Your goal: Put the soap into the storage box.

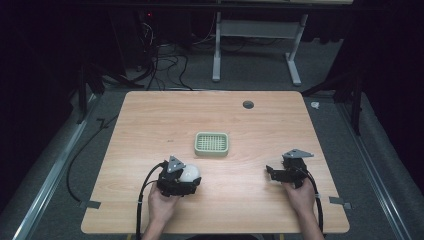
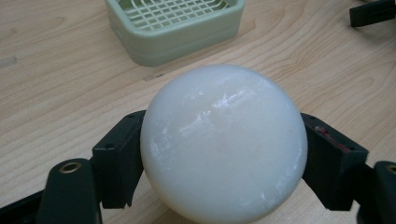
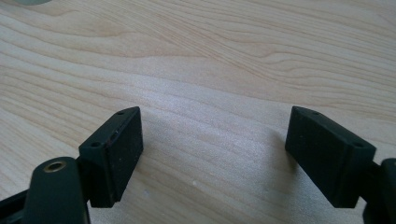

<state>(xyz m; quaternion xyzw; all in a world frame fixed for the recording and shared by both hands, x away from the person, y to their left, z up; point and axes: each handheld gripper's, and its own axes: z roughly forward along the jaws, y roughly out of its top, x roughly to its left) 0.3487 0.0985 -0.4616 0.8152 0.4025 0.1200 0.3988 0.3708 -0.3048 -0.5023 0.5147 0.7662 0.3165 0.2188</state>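
Near the table's front edge, left of centre, the white ball [image 2: 223, 142] sits between the jaws of the left gripper [image 1: 186, 179], one black pad against each flank. Whether it rests on the wood or hangs just above, can't tell. A green grid tray [image 1: 212, 143] lies just beyond it, a bit to the right, toward mid-table; prob. the drop spot.

To do this step well: keep the squeeze even w/ pads at the ball's widest part, since it's smooth, glossy and round and could slip out. Lift straight, carry level to the tray, lower before letting go.

Right gripper [image 1: 271, 173] is near the front right, well apart from ball and tray, jaws spread wide w/ nothing between, over bare table [image 3: 224, 60].
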